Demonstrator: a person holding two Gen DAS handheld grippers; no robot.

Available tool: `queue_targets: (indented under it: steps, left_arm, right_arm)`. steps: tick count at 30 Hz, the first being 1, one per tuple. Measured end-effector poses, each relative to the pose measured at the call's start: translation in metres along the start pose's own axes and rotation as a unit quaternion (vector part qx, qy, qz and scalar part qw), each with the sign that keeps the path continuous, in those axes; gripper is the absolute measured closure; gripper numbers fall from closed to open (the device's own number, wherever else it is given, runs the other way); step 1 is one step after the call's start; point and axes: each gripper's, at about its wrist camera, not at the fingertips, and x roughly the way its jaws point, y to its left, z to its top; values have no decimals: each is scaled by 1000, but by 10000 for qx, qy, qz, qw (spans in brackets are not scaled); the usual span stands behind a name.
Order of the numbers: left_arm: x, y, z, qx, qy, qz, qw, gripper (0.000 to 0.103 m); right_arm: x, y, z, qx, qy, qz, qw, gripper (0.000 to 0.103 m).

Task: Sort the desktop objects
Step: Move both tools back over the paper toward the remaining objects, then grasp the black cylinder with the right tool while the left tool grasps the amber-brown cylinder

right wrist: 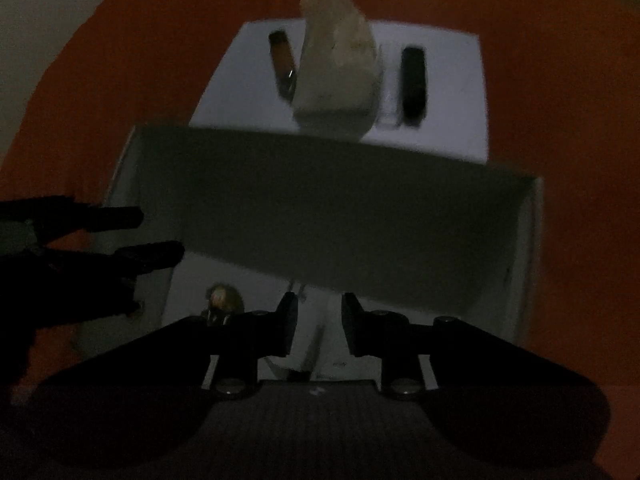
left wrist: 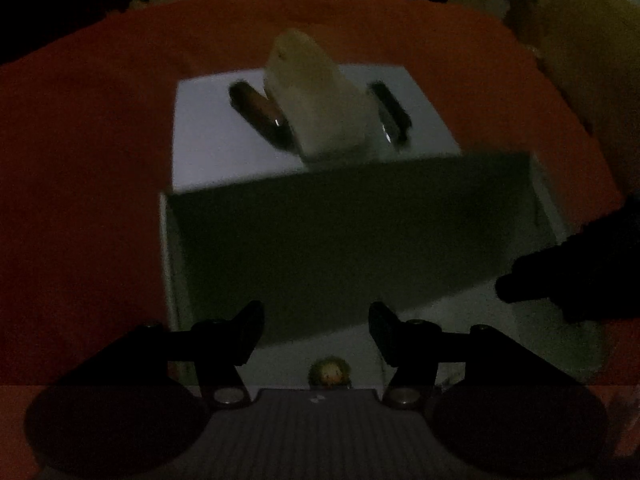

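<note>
Left wrist view is showing both claws, left claw (left wrist: pixel 316 330) and right claw (right wrist: pixel 319 322), hovering spread and empty over the open white box (left wrist: pixel 166 264), where a small figurine (left wrist: pixel 330 372) is lying; any reach inside should be clearing the walls

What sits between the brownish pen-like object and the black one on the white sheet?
A pale cream tissue-like pack, standing between the brownish pen-like object and black one, seen in both wrist views.

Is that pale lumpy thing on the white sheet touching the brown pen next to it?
Cannot tell. In both wrist views the pale lump overlaps the near end of the brown pen, hiding any contact or gap, and the pictures are dark and blurred.
</note>
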Motion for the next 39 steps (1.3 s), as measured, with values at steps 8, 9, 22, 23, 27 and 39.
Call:
queue_targets:
  steps: [8, 9, 22, 23, 27, 39]
  left_arm:
    - [-10, 16, 39, -140, -270, 48, 9995, 48]
    - [-10, 17, 43, -150, -282, 49, 9995, 46]
    - [-2, 41, 87, -432, -333, 122, 9984, 41]
    - [1, 44, 91, -456, -320, 152, 9983, 41]
    - [18, 52, 107, -569, -242, 283, 9977, 41]
    - [84, 52, 158, -608, -123, 763, 9952, 42]
  right_arm:
    - [-39, -14, 47, 173, -446, -106, 9988, 76]
    - [-44, -14, 54, 175, -502, -116, 9985, 76]
    - [-80, -64, 99, 347, -1014, -274, 9939, 75]
    - [-75, -68, 105, 389, -980, -300, 9940, 75]
    - [-78, -87, 127, 529, -959, -418, 9931, 75]
    - [-14, -108, 187, 332, -407, -570, 9970, 72]
